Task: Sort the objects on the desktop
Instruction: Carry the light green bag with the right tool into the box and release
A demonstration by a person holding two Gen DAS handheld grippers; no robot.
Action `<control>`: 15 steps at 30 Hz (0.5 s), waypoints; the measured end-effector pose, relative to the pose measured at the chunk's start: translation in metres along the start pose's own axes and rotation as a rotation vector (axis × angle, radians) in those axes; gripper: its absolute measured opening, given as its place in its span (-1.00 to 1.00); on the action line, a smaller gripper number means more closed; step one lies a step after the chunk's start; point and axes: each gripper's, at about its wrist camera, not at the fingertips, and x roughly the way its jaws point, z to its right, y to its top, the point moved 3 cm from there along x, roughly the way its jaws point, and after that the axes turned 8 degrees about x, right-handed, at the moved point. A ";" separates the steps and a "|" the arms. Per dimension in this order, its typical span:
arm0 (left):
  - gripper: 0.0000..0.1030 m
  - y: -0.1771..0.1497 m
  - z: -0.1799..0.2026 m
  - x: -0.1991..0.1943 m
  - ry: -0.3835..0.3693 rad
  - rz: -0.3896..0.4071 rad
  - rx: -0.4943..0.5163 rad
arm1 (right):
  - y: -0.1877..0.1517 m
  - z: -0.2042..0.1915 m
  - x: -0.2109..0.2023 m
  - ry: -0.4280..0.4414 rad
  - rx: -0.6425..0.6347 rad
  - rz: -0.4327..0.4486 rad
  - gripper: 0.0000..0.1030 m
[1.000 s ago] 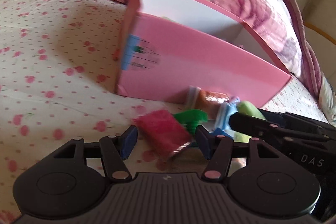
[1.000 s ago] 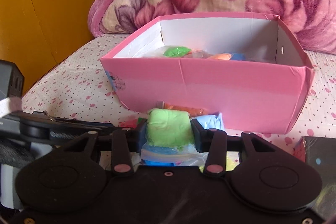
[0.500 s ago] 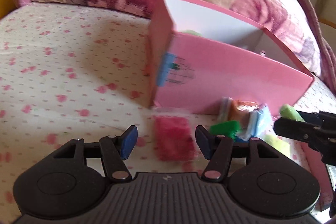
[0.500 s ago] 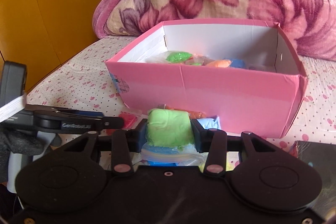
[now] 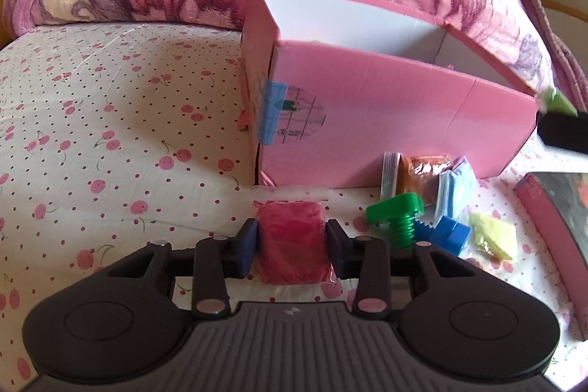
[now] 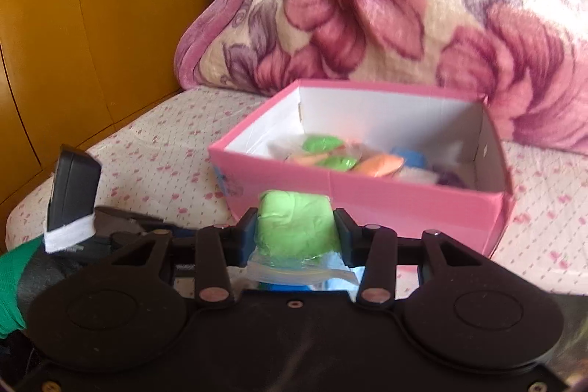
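The left hand-held gripper has its blue pads pressed against both sides of a bagged block of red clay, which lies on the cherry-print bed sheet just in front of the near left corner of the pink box. To the right of the red clay, a green plastic bolt lies touching a blue plastic bolt, with a scrap of yellow clay just beyond them. Farther back, against the box's near wall, sit a bagged block of brown clay and a bagged block of pale blue clay, side by side.

The right hand-held gripper is closed on a bagged block of light green clay, held off the bed near the box's front wall; the bag's loose end hangs below the fingers. In the right wrist view the pink box stands open, and inside it lie several bagged lumps: green ones, orange ones and a blue one. A floral blanket is bundled on the bed behind the box, and a yellow-orange wardrobe stands at the far left.
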 end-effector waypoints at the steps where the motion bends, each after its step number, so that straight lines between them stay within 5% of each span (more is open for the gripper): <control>1: -0.26 0.001 0.000 -0.002 -0.009 0.007 -0.002 | 0.004 0.002 0.003 -0.008 0.004 -0.003 -0.17; 15: -0.26 0.006 0.014 -0.013 -0.105 0.038 0.007 | 0.064 0.039 0.055 -0.130 0.042 -0.087 -0.17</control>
